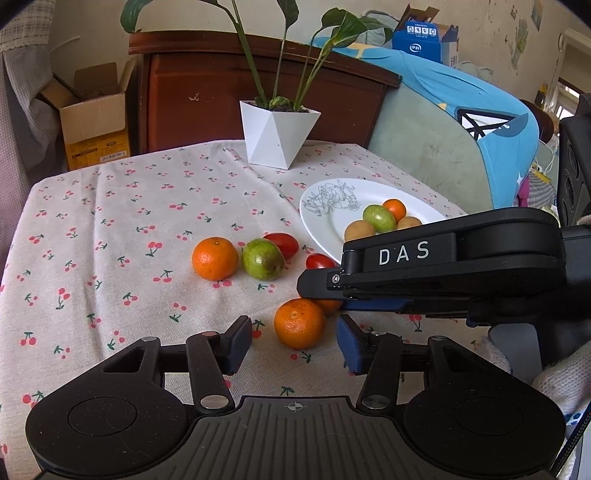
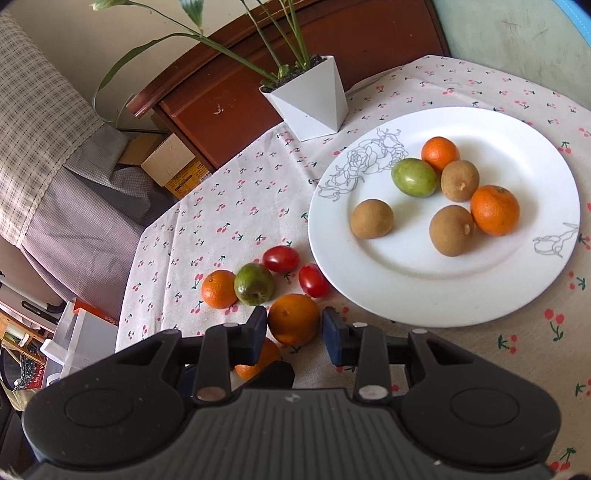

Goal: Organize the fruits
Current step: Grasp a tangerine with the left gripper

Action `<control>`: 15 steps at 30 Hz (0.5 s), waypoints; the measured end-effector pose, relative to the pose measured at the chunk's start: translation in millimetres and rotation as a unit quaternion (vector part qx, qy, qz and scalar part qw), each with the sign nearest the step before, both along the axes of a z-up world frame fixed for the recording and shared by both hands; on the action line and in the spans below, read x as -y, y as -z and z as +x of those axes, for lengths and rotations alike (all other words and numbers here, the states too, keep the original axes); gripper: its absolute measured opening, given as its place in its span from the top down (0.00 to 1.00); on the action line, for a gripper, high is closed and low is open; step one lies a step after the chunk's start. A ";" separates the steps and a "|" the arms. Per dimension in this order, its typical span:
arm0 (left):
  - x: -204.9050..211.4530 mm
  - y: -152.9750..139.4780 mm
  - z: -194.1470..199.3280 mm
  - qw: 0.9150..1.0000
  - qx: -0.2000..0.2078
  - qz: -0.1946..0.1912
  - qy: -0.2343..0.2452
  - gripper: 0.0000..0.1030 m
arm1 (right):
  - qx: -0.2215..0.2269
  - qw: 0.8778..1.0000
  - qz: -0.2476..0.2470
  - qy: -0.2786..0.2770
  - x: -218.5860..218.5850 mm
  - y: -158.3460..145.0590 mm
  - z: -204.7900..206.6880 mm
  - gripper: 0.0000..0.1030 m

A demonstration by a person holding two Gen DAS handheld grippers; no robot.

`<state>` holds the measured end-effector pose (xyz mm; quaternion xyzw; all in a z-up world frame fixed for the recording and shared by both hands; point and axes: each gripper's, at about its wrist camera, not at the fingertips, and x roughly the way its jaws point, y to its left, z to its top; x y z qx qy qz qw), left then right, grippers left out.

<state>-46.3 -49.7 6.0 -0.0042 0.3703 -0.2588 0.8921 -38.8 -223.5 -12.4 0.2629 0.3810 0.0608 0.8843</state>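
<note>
My right gripper [image 2: 294, 330] tilts down, fingers spread around an orange [image 2: 293, 318], not touching it, plate [image 2: 424, 295] at two o'clock. My left gripper [image 1: 294, 341] hovers level, open, behind another orange [image 1: 299, 324].

cherry-print tablecloth [image 2: 229, 206], white plate [image 2: 413, 295], planter [image 2: 314, 107], loose fruit [image 2: 255, 283]

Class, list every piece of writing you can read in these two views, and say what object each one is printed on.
"DAS": white letters on the side of the black right tongs.
Blue-and-white carton behind the teal cushion: logo and print too small to read.
Open brown cardboard box with yellow panel: label and barcode too blurred to read.
White round plate: only drawn grey roses, no words.
</note>
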 end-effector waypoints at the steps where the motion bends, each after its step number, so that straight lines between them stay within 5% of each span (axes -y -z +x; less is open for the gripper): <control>1: 0.6 0.3 0.3 1.000 0.002 -0.001 0.001 0.54 | 0.000 1.000 0.001 0.000 0.3 0.1 0.2 0.67; 15: 1.8 0.6 3.1 1.000 0.006 -0.006 0.002 0.72 | 0.002 1.000 -0.003 0.002 0.4 0.2 -0.7 0.69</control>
